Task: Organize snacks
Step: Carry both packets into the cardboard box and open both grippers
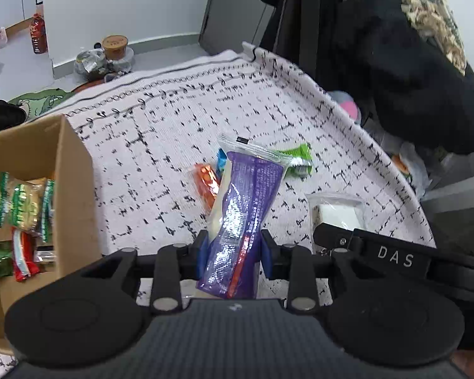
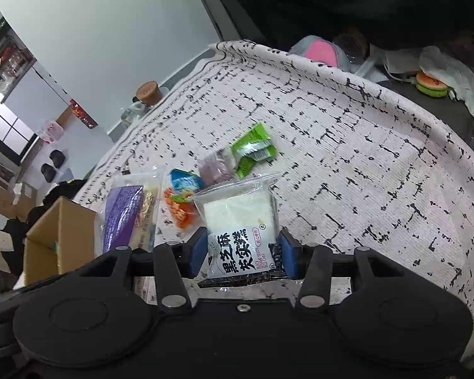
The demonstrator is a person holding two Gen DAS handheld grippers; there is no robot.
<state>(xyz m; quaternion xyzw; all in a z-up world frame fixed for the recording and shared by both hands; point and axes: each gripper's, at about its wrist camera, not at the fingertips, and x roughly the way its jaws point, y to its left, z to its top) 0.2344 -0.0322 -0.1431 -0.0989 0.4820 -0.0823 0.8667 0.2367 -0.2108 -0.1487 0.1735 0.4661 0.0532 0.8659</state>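
My left gripper (image 1: 235, 249) is shut on a purple snack packet (image 1: 243, 214) and holds it upright over the patterned cloth. The same packet shows in the right wrist view (image 2: 123, 214). My right gripper (image 2: 241, 252) is shut on a white sesame rice cake packet (image 2: 240, 224), also seen in the left wrist view (image 1: 338, 211). On the cloth lie an orange snack (image 1: 207, 186), a blue snack (image 1: 221, 158) and a green snack (image 1: 297, 158). A cardboard box (image 1: 69, 170) holding several snacks stands at the left.
The white cloth with black marks (image 1: 173, 120) covers the table. Jars and a bottle (image 1: 110, 53) stand on the floor beyond it. Dark coats (image 1: 395, 47) hang at the right. A burger toy (image 2: 431, 83) and a pink item (image 2: 319, 50) lie past the far edge.
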